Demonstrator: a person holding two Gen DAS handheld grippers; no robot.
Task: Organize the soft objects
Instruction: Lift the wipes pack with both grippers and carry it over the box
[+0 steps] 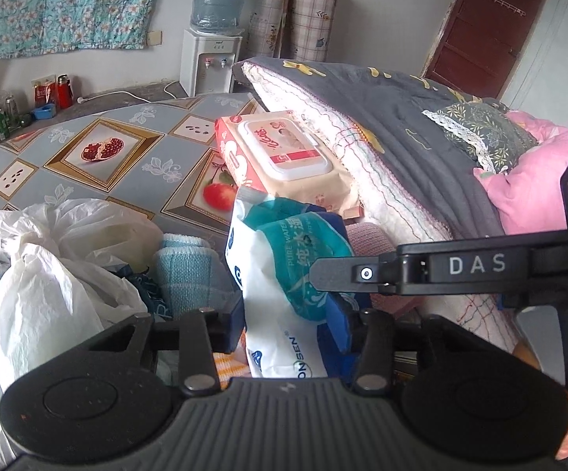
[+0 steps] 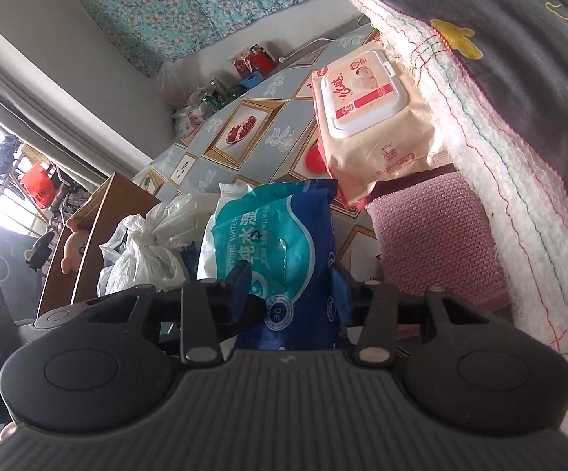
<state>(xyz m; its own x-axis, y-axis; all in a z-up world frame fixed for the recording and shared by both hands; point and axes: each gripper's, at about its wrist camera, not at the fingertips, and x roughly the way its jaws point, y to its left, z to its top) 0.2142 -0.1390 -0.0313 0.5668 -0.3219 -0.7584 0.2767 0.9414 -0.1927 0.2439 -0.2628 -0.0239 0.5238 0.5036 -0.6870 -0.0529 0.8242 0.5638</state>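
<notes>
Both tools pinch one blue-and-white wipes pack [image 1: 284, 274]. The left gripper [image 1: 289, 329], partly spread, presses its pads on the pack's lower end. The right gripper [image 2: 295, 294] clamps its blue side. The pack stands upright over the patterned tablecloth [image 1: 126, 165]; a peach wipes pack [image 1: 284, 153] lies at twelve o'clock.

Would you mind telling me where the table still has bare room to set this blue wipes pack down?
The patterned tablecloth lies bare left of the pink wipes pack and beyond the white bags. It is crowded nearer in: bags, a blue knit cloth, the blue wipes pack and the folded quilt leave little room.
</notes>
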